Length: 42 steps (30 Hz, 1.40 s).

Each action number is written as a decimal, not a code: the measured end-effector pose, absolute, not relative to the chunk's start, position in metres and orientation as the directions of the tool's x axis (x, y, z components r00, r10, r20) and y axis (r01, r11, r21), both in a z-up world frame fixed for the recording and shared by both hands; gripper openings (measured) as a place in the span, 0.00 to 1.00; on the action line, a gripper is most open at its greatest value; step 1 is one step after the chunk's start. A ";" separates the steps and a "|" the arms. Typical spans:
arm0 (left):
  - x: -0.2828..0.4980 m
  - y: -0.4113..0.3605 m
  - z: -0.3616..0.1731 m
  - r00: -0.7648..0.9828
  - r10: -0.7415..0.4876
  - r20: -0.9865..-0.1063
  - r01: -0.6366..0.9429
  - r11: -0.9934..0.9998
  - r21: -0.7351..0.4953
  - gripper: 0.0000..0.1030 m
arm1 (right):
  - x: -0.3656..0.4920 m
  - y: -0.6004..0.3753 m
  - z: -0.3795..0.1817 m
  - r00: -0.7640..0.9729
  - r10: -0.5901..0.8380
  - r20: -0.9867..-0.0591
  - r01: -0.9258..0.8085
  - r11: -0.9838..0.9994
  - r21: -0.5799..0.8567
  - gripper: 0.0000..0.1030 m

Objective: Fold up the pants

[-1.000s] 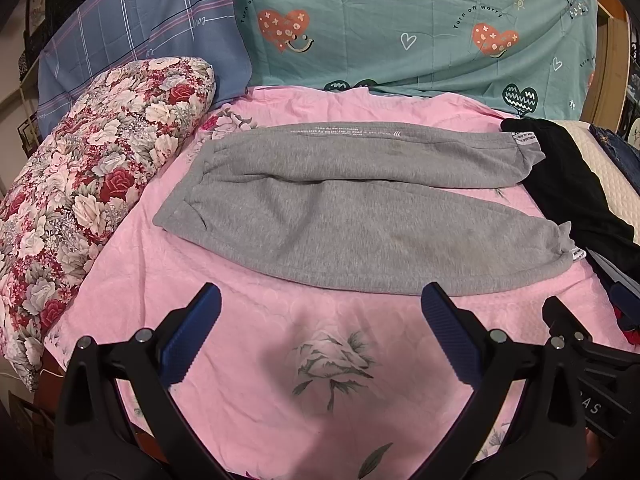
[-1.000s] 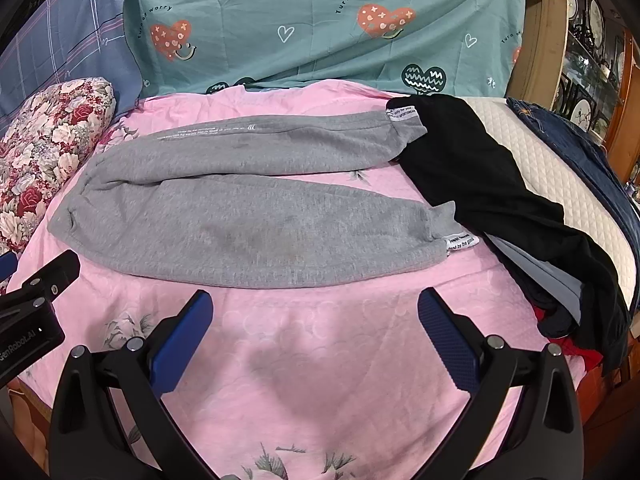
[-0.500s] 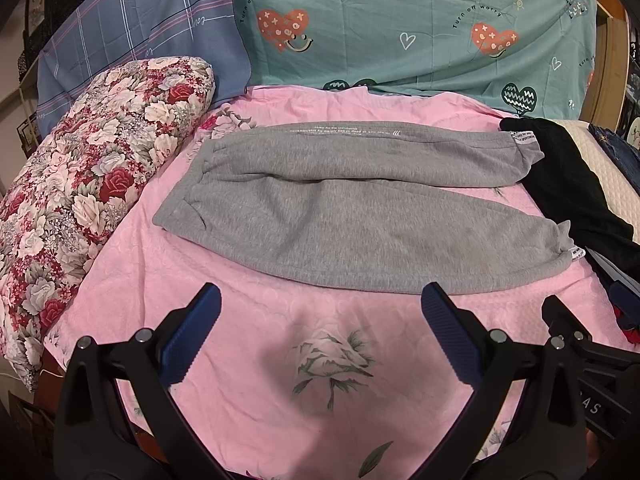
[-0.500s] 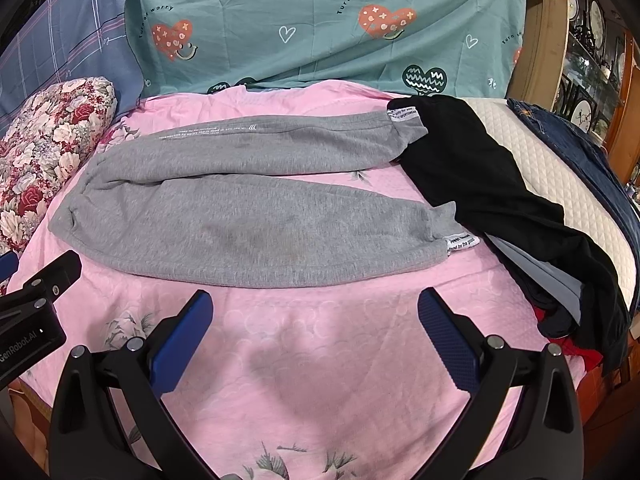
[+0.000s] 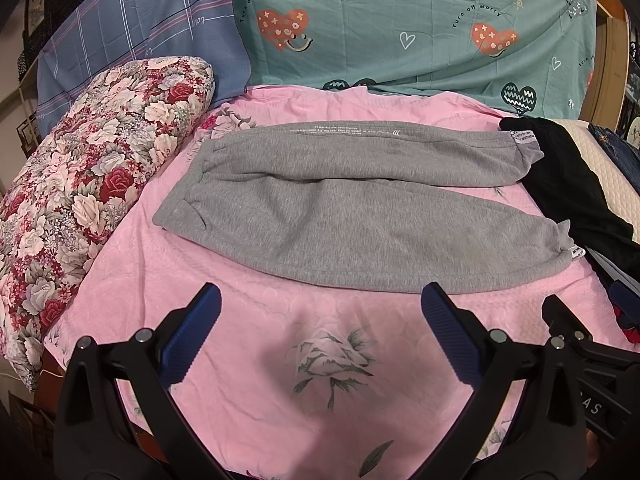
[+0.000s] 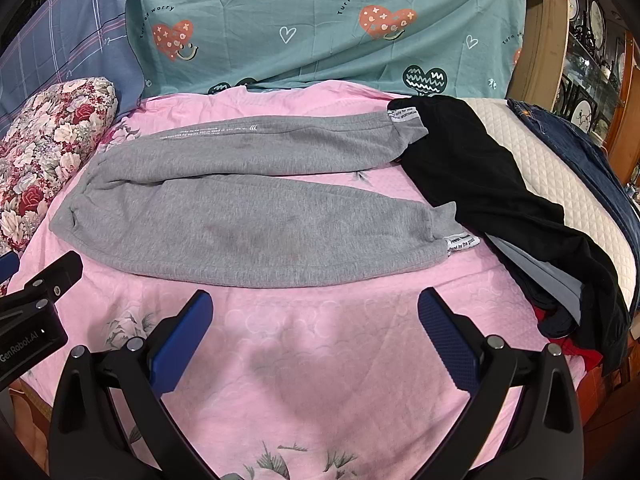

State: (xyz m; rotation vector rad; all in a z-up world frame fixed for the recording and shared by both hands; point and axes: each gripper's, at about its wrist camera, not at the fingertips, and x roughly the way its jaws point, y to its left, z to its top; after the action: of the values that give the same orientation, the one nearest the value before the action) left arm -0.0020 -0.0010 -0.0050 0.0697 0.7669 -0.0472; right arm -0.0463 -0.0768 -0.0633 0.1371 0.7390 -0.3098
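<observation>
Grey sweatpants (image 5: 360, 208) (image 6: 248, 208) lie flat on a pink bedspread (image 5: 320, 360) (image 6: 320, 360), waistband to the left and both cuffed legs reaching right, slightly spread. My left gripper (image 5: 320, 320) hovers open over bare pink cloth, just short of the pants' near edge, holding nothing. In the right wrist view my right gripper (image 6: 312, 316) is likewise open and empty, a little before the near leg. The left gripper's black body (image 6: 36, 312) shows at that view's left edge, and the right gripper's body (image 5: 580, 344) sits at the left view's right edge.
A floral pillow (image 5: 80, 200) borders the bed's left side. Teal heart-print bedding (image 5: 400, 32) and blue plaid bedding (image 5: 140, 40) rise behind. A pile of black clothes (image 6: 500, 200), with denim (image 6: 580, 152) on a white quilted pad (image 6: 560, 176), lies against the pant cuffs on the right.
Both views have shifted very slightly; the pants lie unchanged and both grippers stay open.
</observation>
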 end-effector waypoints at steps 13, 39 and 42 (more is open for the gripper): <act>-0.003 -0.001 -0.006 0.718 -0.018 -0.696 0.069 0.997 0.045 0.98 | -0.046 -0.077 -0.064 0.696 -0.229 -0.680 0.324 0.946 0.014 0.99; 0.012 0.007 -0.019 0.651 -0.064 -0.756 0.077 0.997 -0.018 0.98 | -0.043 -0.079 -0.069 0.686 -0.228 -0.690 0.328 0.945 0.013 0.99; 0.038 0.030 -0.041 0.543 -0.150 -0.826 0.058 0.988 -0.141 0.98 | -0.037 -0.089 -0.084 0.652 -0.224 -0.724 0.350 0.936 0.026 0.99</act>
State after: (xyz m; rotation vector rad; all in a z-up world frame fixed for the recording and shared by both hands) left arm 0.0379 0.0304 -0.0414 -0.1004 0.9898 -0.1236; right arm -0.0372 -0.0893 -0.0839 0.1688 0.7966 -0.3278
